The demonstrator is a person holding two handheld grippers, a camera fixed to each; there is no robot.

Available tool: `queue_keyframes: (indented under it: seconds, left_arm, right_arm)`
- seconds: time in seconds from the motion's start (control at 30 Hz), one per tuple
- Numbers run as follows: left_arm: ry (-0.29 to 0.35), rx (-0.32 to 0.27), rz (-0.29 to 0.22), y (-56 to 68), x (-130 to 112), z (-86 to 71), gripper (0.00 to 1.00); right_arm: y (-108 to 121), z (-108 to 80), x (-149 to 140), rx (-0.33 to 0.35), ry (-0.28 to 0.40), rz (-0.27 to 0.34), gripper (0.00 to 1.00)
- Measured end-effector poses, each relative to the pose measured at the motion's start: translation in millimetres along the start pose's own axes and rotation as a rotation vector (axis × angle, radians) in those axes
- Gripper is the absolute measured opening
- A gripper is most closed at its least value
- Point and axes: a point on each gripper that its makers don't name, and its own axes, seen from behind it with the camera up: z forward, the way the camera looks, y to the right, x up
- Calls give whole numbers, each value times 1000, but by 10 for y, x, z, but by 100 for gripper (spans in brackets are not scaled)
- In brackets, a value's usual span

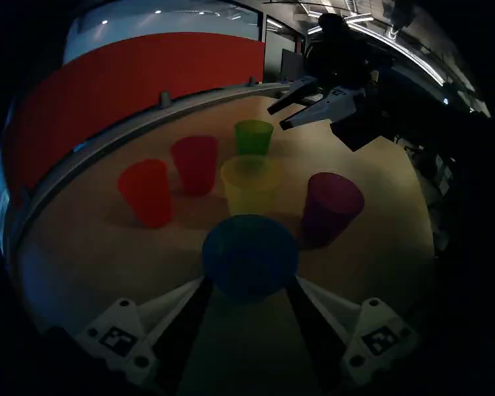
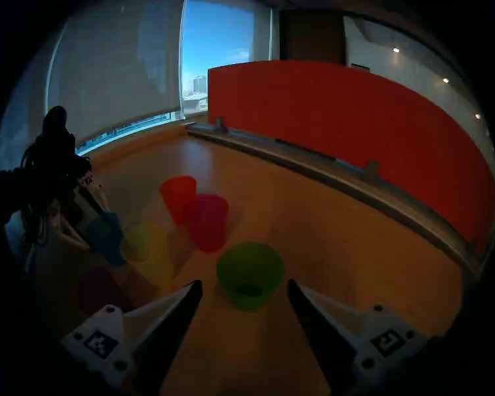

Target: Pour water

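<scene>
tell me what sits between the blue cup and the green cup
The yellow cup stands between the blue cup and the green cup, as the left gripper view shows.

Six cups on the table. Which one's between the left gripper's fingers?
The blue cup, right between the left gripper's fingertips; the rest stand farther out, beyond them.

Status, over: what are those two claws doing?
Left gripper flanks blue cup, grip unclear. Right gripper open around green cup. Yellow cup close.
</scene>
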Motion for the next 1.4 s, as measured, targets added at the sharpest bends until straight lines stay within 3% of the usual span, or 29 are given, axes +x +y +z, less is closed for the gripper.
queue_keyframes:
  seconds: [1.07,1.4]
  left_arm:
    - [-25,-17,11,-14,0,213,80]
    - [-35,17,63,-24,0,261,80]
  right_arm:
    - [70,321,-217,3,-56,15,100]
    - [90,308,-238,-2,-62,13,100]
